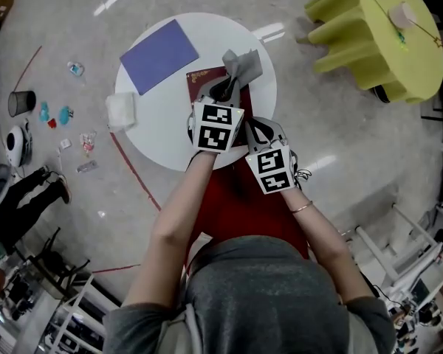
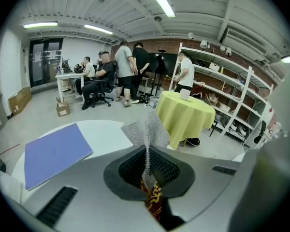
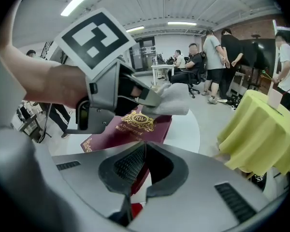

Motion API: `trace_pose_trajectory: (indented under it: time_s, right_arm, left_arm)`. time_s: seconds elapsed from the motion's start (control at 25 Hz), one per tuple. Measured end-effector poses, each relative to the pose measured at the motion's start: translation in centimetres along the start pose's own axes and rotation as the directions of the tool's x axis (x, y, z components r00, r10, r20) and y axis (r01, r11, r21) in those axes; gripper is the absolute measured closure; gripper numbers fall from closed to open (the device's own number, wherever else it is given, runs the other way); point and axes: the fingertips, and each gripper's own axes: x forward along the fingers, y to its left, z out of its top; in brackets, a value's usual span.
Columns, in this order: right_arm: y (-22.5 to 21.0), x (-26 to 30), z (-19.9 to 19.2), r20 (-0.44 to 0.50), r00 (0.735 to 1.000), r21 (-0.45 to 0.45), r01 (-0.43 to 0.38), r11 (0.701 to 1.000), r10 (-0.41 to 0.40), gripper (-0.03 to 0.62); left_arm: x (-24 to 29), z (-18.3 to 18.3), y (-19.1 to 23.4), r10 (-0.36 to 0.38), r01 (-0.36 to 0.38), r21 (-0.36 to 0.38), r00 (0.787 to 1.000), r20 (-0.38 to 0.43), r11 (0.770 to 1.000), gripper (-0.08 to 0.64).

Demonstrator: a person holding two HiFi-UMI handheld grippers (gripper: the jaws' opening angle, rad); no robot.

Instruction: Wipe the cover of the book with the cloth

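Note:
A maroon book (image 1: 205,80) with gold print lies on the round white table (image 1: 159,135). My left gripper (image 1: 226,88) is shut on a grey mesh cloth (image 1: 242,66), which hangs over the book's far part. In the left gripper view the cloth (image 2: 146,132) rises from between the closed jaws, with the book (image 2: 152,198) just below. My right gripper (image 1: 252,129) is at the book's near edge. In the right gripper view its jaws (image 3: 144,151) are closed on the edge of the book (image 3: 130,127), and the left gripper (image 3: 152,100) presses the cloth (image 3: 174,102) onto the cover.
A blue folder (image 1: 159,54) lies at the table's far left and a white folded cloth (image 1: 122,110) at its left rim. A yellow-draped table (image 1: 384,28) stands to the right. Small items litter the floor at left. People stand around desks in the background.

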Motion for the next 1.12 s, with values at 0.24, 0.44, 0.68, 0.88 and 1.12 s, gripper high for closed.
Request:
trace_pose_trajectory:
  time_s: [0.24, 0.44, 0.68, 0.88, 1.12]
  right_arm:
    - [0.8, 0.3, -0.4, -0.003, 1.000, -0.015, -0.014, 1.000, 0.014, 0.563]
    - [1.3, 0.6, -0.5, -0.013, 1.000, -0.029, -0.010, 1.000, 0.010, 0.563]
    - [1.6, 0.7, -1.0, -0.059, 0.998, -0.012, 0.011, 1.000, -0.011, 0.563]
    - [1.8, 0.7, -1.8, -0.075, 0.997, -0.015, 0.029, 0.999, -0.030, 0.563]
    - [2.1, 0.8, -1.8, -0.073, 0.996, -0.032, 0.055, 0.998, -0.057, 0.563]
  left_arm:
    - [1.3, -1.6, -0.1, 0.003, -0.003, 0.006, 0.996, -0.085, 1.000, 0.537]
    - [0.7, -2.7, 1.5, 0.027, -0.026, 0.013, 0.993, -0.115, 1.000, 0.537]
    - [-1.1, -3.8, 4.4, 0.075, -0.076, 0.003, 0.990, -0.118, 0.997, 0.537]
    - [-3.0, -5.2, 6.9, 0.117, -0.120, -0.018, 0.987, -0.113, 0.993, 0.536]
    - [-5.2, -6.6, 9.7, 0.159, -0.165, -0.049, 0.982, -0.101, 0.985, 0.536]
